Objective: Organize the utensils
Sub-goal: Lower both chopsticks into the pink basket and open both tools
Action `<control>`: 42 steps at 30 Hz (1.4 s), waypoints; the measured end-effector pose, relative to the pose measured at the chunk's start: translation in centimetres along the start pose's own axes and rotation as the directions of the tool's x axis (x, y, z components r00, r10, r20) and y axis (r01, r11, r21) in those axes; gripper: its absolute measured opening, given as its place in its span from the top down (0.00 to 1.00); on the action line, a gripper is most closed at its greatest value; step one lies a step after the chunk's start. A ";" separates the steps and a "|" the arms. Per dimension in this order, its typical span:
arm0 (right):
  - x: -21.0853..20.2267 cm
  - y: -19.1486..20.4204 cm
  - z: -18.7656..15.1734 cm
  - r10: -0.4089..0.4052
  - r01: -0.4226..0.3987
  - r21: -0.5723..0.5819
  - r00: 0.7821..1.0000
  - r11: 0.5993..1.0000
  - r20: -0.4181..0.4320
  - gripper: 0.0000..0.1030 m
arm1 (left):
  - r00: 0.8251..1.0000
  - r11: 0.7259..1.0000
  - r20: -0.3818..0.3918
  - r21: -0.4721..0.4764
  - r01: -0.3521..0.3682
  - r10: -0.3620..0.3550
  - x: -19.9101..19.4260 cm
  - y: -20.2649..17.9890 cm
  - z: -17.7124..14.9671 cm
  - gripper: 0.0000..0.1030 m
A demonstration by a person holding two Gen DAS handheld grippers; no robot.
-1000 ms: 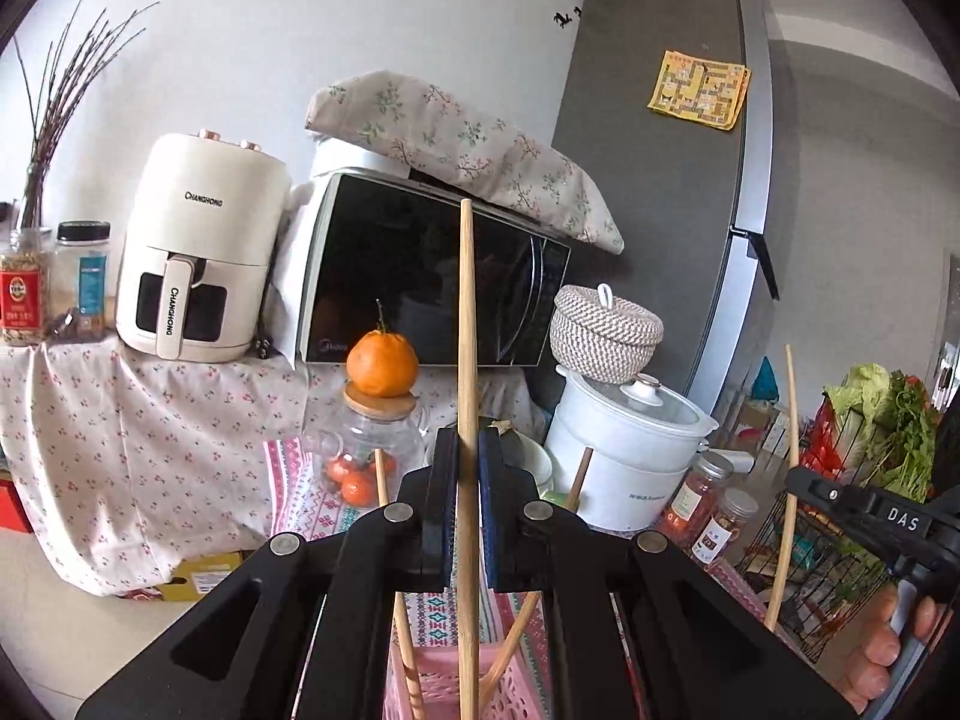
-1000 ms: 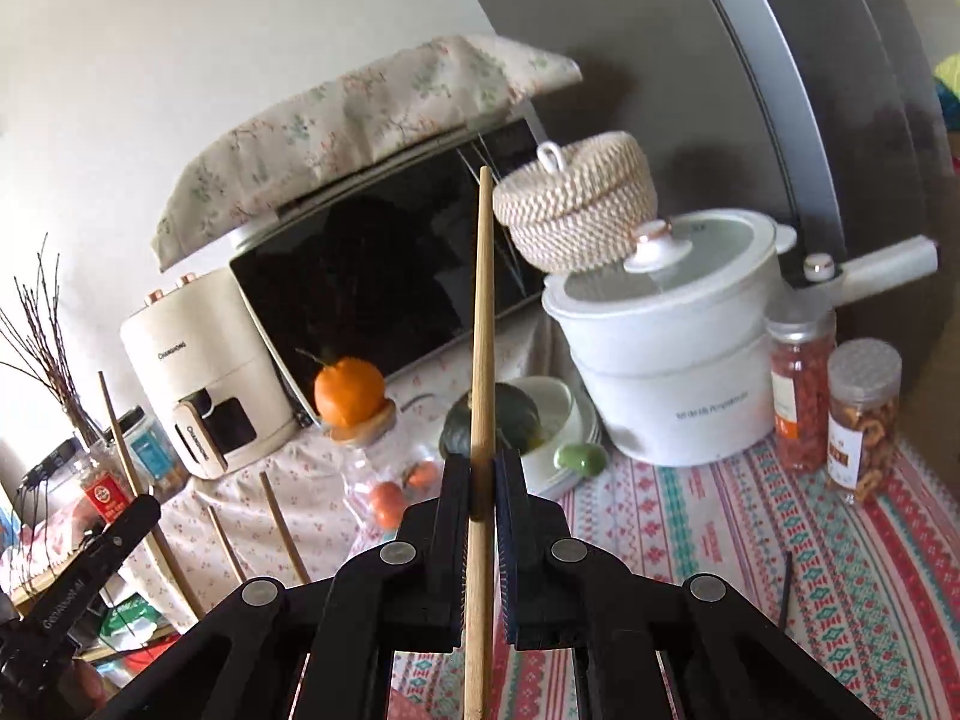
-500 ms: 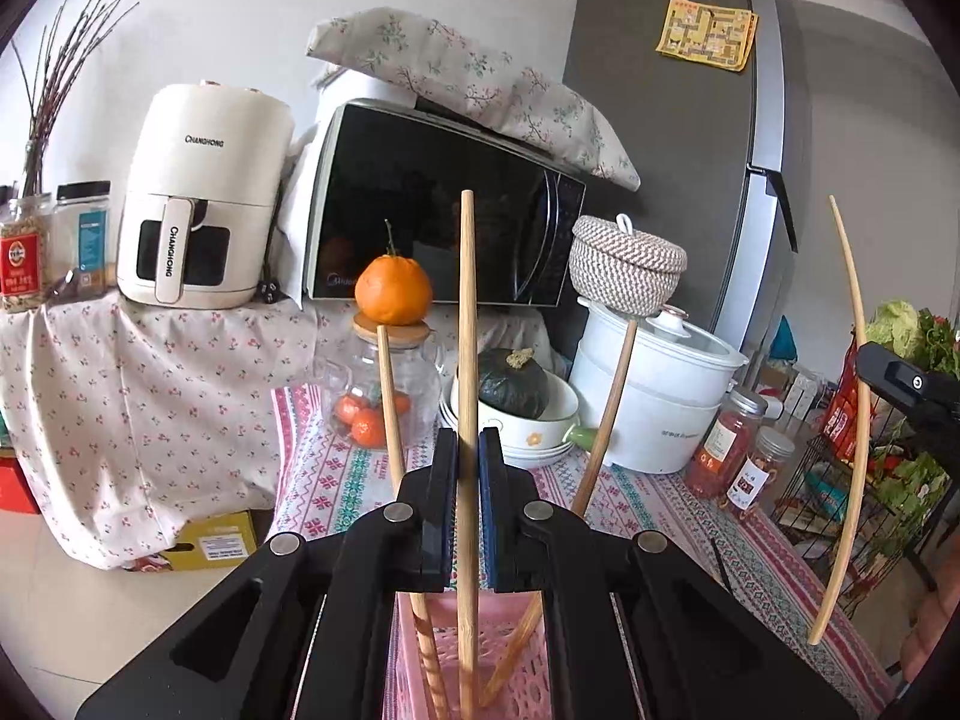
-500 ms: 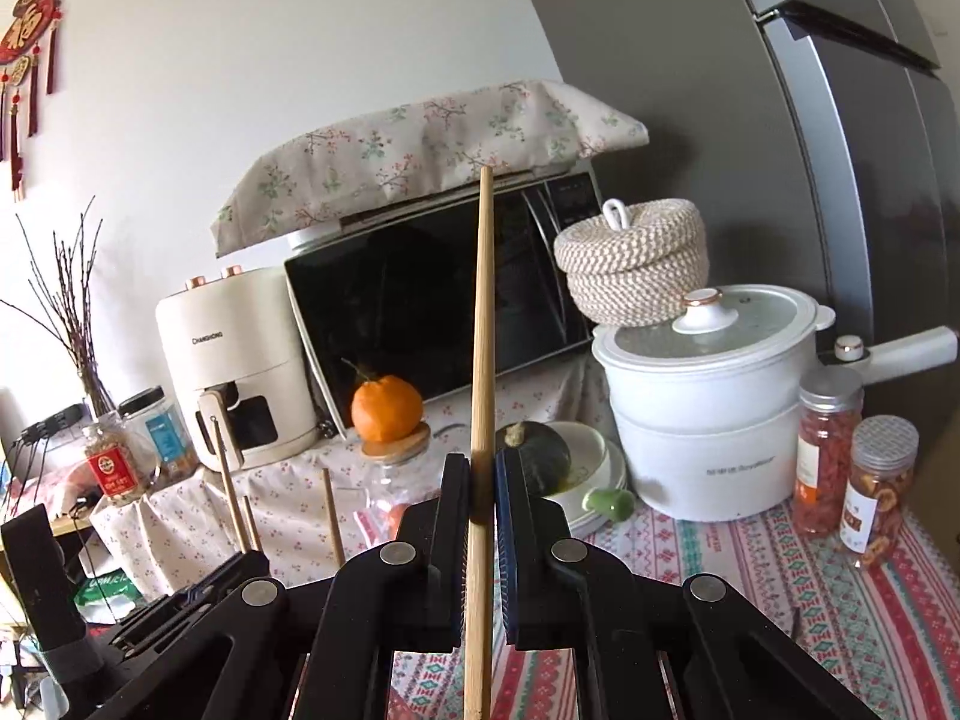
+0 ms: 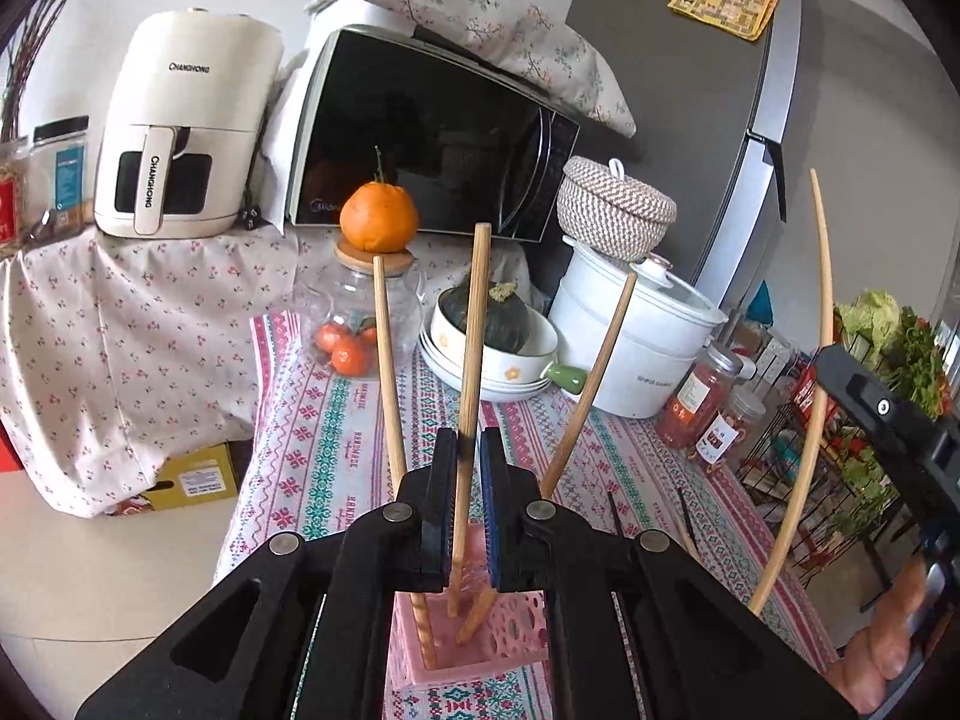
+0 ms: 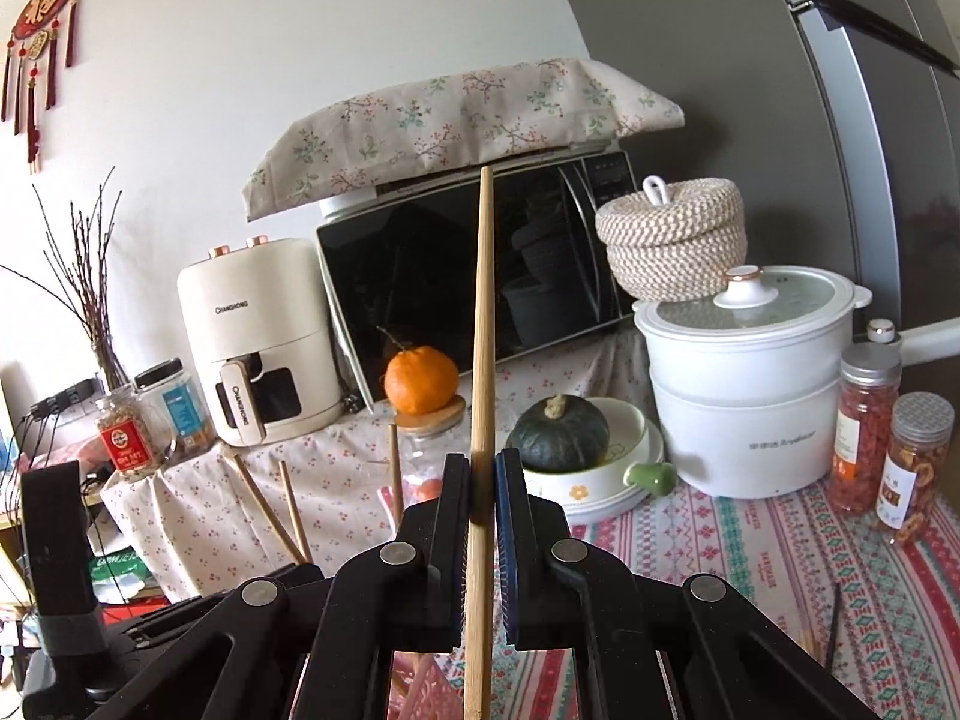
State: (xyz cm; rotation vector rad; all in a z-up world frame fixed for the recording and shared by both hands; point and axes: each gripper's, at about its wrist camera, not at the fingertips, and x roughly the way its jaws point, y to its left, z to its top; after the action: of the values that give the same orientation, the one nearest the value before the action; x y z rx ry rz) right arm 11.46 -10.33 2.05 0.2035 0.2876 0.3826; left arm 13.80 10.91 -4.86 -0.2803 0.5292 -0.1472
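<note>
My left gripper (image 5: 467, 450) sits over a pink perforated holder (image 5: 510, 630) on the patterned tablecloth. Its jaws stand slightly apart around a wooden chopstick (image 5: 471, 336) whose lower end rests inside the holder. Two more chopsticks (image 5: 387, 372) (image 5: 591, 384) lean in the holder. My right gripper (image 6: 482, 480) is shut on another wooden chopstick (image 6: 483, 312), held upright; this chopstick also shows at the right of the left wrist view (image 5: 807, 420). Dark chopsticks (image 5: 684, 516) lie on the cloth to the right.
Behind the holder stand a glass jar (image 5: 360, 312) topped by an orange, stacked bowls with a dark squash (image 5: 492, 324), a white pot (image 5: 636, 348) and spice jars (image 5: 708, 402). An air fryer (image 5: 186, 126) and microwave (image 5: 432, 132) are at the back. A vegetable rack (image 5: 870, 360) stands right.
My left gripper has lowered its chopstick into the pink holder and its jaws have loosened around it. My right gripper has stayed shut on its chopstick and drifted slightly.
</note>
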 end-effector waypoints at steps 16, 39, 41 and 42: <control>4.3 7.4 -1.8 0.014 -0.010 -0.033 0.995 0.999 0.100 0.93 | 0.988 0.973 -0.154 -0.226 -0.055 0.020 -5.1 5.1 2.3 0.57; 9.0 8.4 -6.4 -0.051 0.013 -0.184 0.978 0.983 -0.201 0.55 | 0.974 0.956 -0.222 -0.293 -0.030 -0.038 -4.5 5.3 2.2 0.56; 8.7 8.2 -5.9 -0.047 -0.003 -0.191 0.966 0.982 -0.253 0.50 | 0.973 0.959 -0.229 -0.281 -0.030 -0.037 -4.7 5.0 2.2 0.56; 8.2 8.0 -5.6 -0.036 -0.016 -0.197 0.965 0.980 -0.259 0.50 | 0.973 0.963 -0.230 -0.269 -0.031 -0.033 -4.8 4.8 2.2 0.56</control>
State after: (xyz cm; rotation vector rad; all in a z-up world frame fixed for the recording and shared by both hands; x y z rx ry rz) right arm 14.28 0.99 -3.12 -0.0452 0.5082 0.4256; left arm 11.19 16.94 -2.15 -0.5349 0.7839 -0.1090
